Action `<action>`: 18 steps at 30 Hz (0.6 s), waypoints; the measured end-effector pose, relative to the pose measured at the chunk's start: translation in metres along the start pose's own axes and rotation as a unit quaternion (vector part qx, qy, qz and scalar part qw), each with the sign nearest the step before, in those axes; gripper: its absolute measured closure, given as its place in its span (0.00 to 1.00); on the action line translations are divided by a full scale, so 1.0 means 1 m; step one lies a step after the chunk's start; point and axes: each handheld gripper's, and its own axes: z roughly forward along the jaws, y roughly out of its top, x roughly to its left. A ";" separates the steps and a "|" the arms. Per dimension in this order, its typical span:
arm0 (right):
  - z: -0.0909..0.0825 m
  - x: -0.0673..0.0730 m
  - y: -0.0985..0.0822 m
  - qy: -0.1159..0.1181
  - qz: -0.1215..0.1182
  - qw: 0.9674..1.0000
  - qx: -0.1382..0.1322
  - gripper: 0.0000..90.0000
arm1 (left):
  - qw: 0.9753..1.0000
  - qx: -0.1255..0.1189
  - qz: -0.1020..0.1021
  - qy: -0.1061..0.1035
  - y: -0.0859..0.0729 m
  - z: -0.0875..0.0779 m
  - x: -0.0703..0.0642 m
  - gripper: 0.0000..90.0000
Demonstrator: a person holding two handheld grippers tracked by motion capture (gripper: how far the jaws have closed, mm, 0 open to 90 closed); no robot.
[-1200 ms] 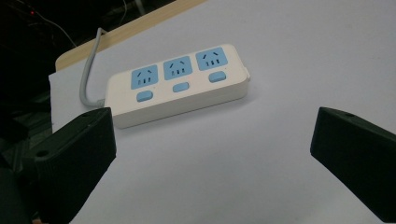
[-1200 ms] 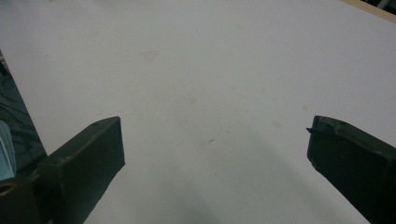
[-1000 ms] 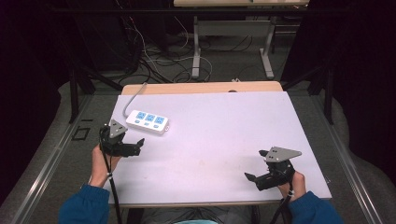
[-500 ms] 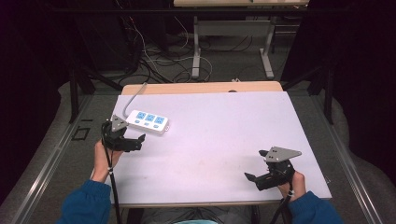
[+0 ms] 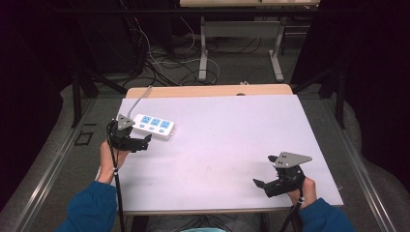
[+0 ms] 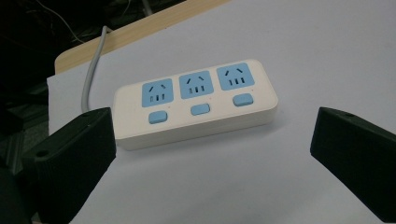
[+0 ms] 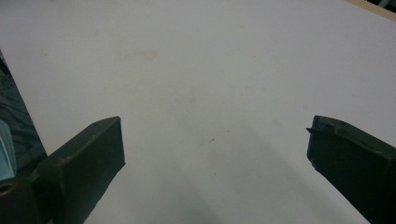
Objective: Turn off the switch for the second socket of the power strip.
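Left gripper (image 6: 212,154) jaws wide apart, holding nothing; power strip (image 6: 196,102) lies just ahead, between the jaw lines; I'd square up across its short width before closing, clear of the cable (image 6: 91,70); right gripper (image 7: 215,158) spread, empty, over bare table (image 7: 210,70).

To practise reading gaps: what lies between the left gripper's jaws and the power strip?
Only bare white tabletop separates the left gripper from the power strip, seen in the left gripper view.
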 end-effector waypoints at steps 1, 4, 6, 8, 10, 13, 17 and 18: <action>0.000 0.000 0.000 0.000 0.000 1.000 0.000 0.04 | 1.000 -0.006 -0.006 -0.001 0.000 0.002 0.000 0.00; 0.000 0.000 0.000 -0.001 0.001 1.000 0.000 0.04 | 1.000 0.002 -0.003 -0.001 0.002 0.004 0.002 0.00; 0.000 0.000 0.000 0.000 -0.001 1.000 0.000 0.04 | 1.000 -0.002 -0.007 0.002 0.002 0.007 0.003 0.00; 0.000 0.000 0.000 0.001 -0.001 1.000 0.000 0.04 | 1.000 0.003 -0.005 -0.001 0.004 0.009 0.004 0.00; 0.000 0.000 0.000 0.001 -0.002 1.000 0.000 0.04 | 1.000 0.007 -0.004 -0.002 0.005 0.010 0.006 0.00; 0.000 0.000 0.000 0.001 -0.002 1.000 -0.001 0.04 | 1.000 0.006 -0.004 0.003 0.005 0.014 0.006 0.00; 0.000 0.000 0.000 0.000 -0.002 1.000 -0.001 0.04 | 1.000 0.009 -0.003 -0.003 0.006 0.017 0.007 0.00; 0.000 0.000 0.000 -0.001 -0.001 1.000 -0.001 0.04 | 1.000 0.004 -0.004 -0.001 0.007 0.018 0.008 0.00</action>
